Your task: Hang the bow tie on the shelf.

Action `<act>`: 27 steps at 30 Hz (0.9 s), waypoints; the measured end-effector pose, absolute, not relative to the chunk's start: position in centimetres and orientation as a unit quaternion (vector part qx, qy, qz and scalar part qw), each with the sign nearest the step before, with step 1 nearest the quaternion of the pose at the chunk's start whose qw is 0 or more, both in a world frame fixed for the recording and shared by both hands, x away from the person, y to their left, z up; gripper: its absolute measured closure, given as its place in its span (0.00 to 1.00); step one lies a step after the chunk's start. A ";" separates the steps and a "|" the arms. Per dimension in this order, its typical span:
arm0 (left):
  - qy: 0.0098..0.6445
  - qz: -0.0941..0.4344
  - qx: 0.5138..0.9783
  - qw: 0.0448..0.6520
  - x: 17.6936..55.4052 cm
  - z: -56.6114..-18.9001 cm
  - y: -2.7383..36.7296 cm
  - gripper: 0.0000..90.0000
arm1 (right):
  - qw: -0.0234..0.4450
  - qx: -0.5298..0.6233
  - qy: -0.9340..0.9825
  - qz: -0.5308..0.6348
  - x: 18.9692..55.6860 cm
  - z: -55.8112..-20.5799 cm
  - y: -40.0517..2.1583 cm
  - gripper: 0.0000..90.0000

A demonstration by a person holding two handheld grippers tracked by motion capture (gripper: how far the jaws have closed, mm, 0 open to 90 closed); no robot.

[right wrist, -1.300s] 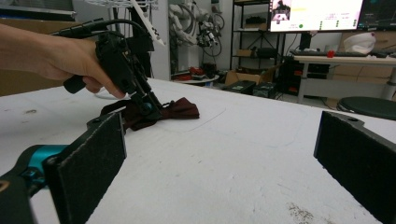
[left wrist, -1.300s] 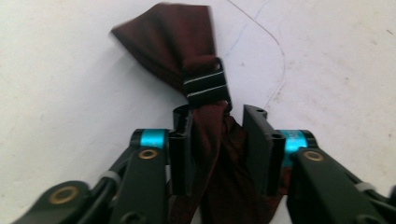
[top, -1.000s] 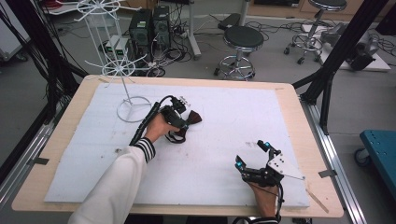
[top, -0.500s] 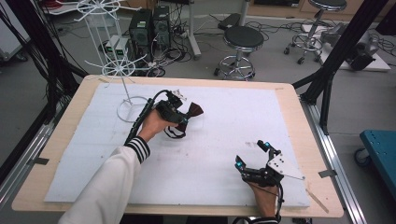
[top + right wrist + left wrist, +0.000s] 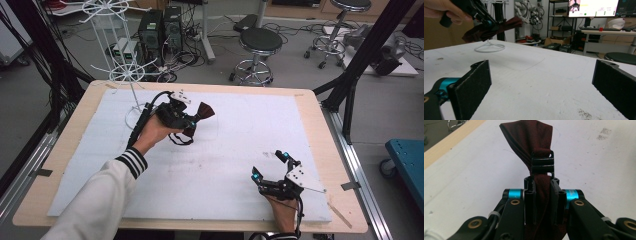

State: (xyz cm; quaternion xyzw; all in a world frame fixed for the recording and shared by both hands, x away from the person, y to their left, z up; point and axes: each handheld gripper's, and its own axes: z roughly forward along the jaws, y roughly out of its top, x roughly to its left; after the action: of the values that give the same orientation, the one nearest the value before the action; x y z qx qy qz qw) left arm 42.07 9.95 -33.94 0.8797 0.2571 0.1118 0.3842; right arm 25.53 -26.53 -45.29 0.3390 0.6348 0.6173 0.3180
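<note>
We see the left gripper (image 5: 192, 120) clenched on a dark red bow tie (image 5: 534, 142), now lifted clear of the white mat (image 5: 240, 150) and carried toward 12 o'clock, nearer the wire rack (image 5: 125, 75) at 11 o'clock than a second ago. We judge hanging it there the aim. The right gripper (image 5: 272, 172) rests released at 5 o'clock. No legible writing.

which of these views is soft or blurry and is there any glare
High view: even overhead light, no glare, faint shadows on the white foam table cover. Left gripper view: the dark red cloth bow tie is sharp. Right gripper view: near black fingers look soft; the bright monitor screen is washed out.
</note>
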 end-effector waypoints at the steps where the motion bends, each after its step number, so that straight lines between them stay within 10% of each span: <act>1: 0.257 0.114 0.878 0.387 41.9 -33.8 10.2 0.86 | 0.317 0.340 0.635 0.617 25.5 -45.3 -26.5 0.02; 27: 0.261 0.193 0.822 0.468 37.5 -26.3 19.6 0.86 | 0.321 0.335 0.637 0.615 25.6 -45.3 -26.5 0.02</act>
State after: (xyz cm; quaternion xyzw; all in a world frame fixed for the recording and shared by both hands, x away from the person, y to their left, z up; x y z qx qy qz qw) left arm 37.55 19.55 -26.32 0.8222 0.2612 0.1927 0.4677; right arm 25.55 -26.53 -45.30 0.3353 0.6369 0.6154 0.3213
